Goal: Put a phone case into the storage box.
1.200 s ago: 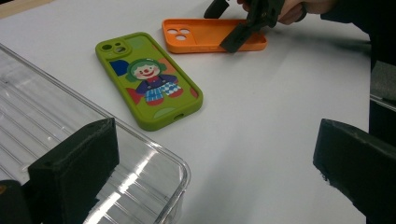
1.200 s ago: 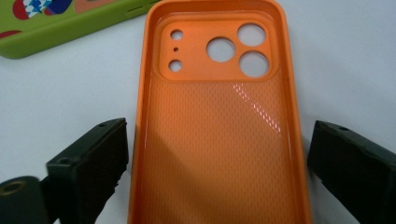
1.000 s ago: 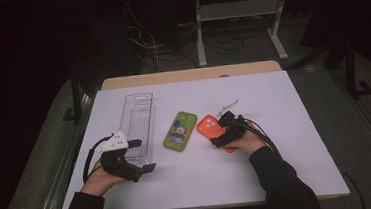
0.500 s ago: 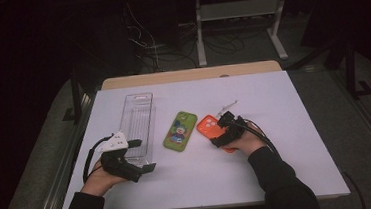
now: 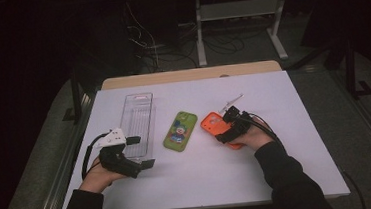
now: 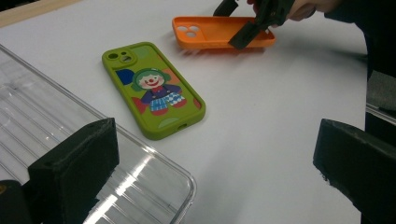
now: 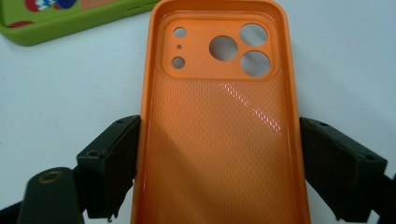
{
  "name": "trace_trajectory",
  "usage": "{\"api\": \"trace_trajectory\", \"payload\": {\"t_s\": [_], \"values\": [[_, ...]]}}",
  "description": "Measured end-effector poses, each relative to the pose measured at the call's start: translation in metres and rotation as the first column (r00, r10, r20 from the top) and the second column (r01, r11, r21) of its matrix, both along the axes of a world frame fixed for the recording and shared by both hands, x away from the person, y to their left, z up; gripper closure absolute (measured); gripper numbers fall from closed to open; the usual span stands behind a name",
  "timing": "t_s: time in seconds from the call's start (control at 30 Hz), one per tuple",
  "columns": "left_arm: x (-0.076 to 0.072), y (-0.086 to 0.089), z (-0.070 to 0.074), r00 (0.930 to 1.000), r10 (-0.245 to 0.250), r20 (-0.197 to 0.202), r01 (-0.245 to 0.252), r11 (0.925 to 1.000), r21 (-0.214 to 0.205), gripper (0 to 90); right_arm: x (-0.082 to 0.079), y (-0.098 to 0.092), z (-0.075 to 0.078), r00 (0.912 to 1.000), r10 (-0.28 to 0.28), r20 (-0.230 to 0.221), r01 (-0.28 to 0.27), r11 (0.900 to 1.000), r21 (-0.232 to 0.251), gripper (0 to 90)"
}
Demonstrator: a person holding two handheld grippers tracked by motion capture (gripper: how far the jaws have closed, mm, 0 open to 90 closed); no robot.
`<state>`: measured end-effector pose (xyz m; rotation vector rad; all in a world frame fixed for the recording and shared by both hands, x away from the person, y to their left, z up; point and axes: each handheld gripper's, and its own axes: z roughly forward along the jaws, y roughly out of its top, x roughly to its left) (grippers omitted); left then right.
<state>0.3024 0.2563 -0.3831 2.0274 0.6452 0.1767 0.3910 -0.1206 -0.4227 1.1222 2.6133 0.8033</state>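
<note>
Right gripper view: right tongs [image 7: 219,163] stood wide astride orange case [image 7: 219,140], pads barely touching its long edges; should close squarely, evenly. Left tongs [image 6: 210,177] open, empty

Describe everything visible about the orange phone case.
The orange phone case is a glossy, soft-looking shell lying open side up on the white table, right of the green clown case. Its inside floor has a fine dotted texture; a raised block at the far end holds three large round camera holes and three small ones. The right tool straddles its near half, a jaw against each long edge; whether they squeeze is unclear.
</note>
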Motion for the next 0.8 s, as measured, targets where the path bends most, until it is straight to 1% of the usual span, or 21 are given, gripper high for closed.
{"api": "trace_trajectory", "payload": {"t_s": [0.03,0.1,0.13,0.17,0.2,0.27,0.3,0.33,0.47,0.5,0.57,0.63,0.7,0.77,0.8], "values": [[0.001,-0.001,0.001,1.0000,-0.001,0.002,0.001,1.0000,-0.001,0.0,0.000,-0.001,0.003,1.0000,0.009,-0.001,-0.009,1.0000,0.001,15.1],[0.002,-0.003,0.004,1.0000,-0.003,0.008,0.003,1.0000,-0.004,0.0,0.000,-0.004,0.008,0.9999,0.011,-0.007,-0.011,0.9999,0.008,15.1],[0.004,-0.003,0.007,0.9998,-0.013,0.016,0.013,0.9999,0.010,0.0,0.000,-0.005,0.009,0.9999,0.014,-0.006,-0.014,0.9999,0.009,15.1],[0.004,-0.004,0.009,0.9999,-0.007,0.011,0.007,1.0000,0.001,0.0,0.000,-0.006,0.011,0.9998,0.019,0.004,-0.019,0.9998,0.008,15.2],[0.005,-0.005,0.010,0.9999,-0.008,0.015,0.008,1.0000,0.005,0.0,-0.002,-0.007,0.013,0.9998,0.021,-0.004,-0.021,0.9996,0.019,15.1],[0.006,-0.007,0.013,0.9998,-0.012,0.015,0.012,0.9999,0.001,0.0,-0.004,-0.009,0.016,0.9996,0.023,-0.016,-0.023,0.9994,0.027,15.1],[0.007,-0.008,0.014,0.9997,-0.015,0.018,0.014,0.9999,0.006,0.0,-0.004,-0.010,0.017,0.9994,0.033,-0.010,-0.033,0.9993,0.016,15.1],[0.008,-0.009,0.014,0.9998,-0.012,0.018,0.012,0.9999,0.003,0.0,-0.005,-0.011,0.018,0.9993,0.035,-0.013,-0.034,0.9992,0.018,15.1],[0.012,-0.017,0.016,0.9994,-0.033,0.013,0.033,0.9994,0.007,0.0,-0.006,-0.015,0.022,0.9986,0.052,-0.013,-0.052,0.9985,0.017,15.1],[0.013,-0.020,0.018,0.9990,-0.043,0.014,0.043,0.9990,0.014,0.0,-0.007,-0.018,0.024,0.9973,0.071,-0.015,-0.071,0.9974,0.010,15.1],[0.015,-0.025,0.020,0.9979,-0.058,0.027,0.058,0.9981,0.021,0.0,-0.007,-0.019,0.026,0.9974,0.069,-0.021,-0.069,0.9976,0.007,15.1],[0.017,-0.031,0.022,0.9965,-0.078,0.031,0.077,0.9967,0.028,0.0,-0.007,-0.020,0.027,0.9972,0.072,-0.019,-0.072,0.9974,0.007,15.1],[0.019,-0.039,0.023,0.9948,-0.097,0.032,0.096,0.9951,0.026,0.0,-0.008,-0.022,0.029,0.9966,0.078,-0.027,-0.078,0.9969,0.006,15.1],[0.021,-0.044,0.024,0.9935,-0.108,0.033,0.107,0.9937,0.032,0.0,-0.008,-0.023,0.030,0.9958,0.088,-0.025,-0.088,0.9961,0.002,15.1],[0.021,-0.047,0.025,0.9931,-0.114,0.028,0.113,0.9932,0.029,0.0,-0.008,-0.023,0.031,0.9954,0.091,-0.029,-0.091,0.9958,0.003,15.1]]}}
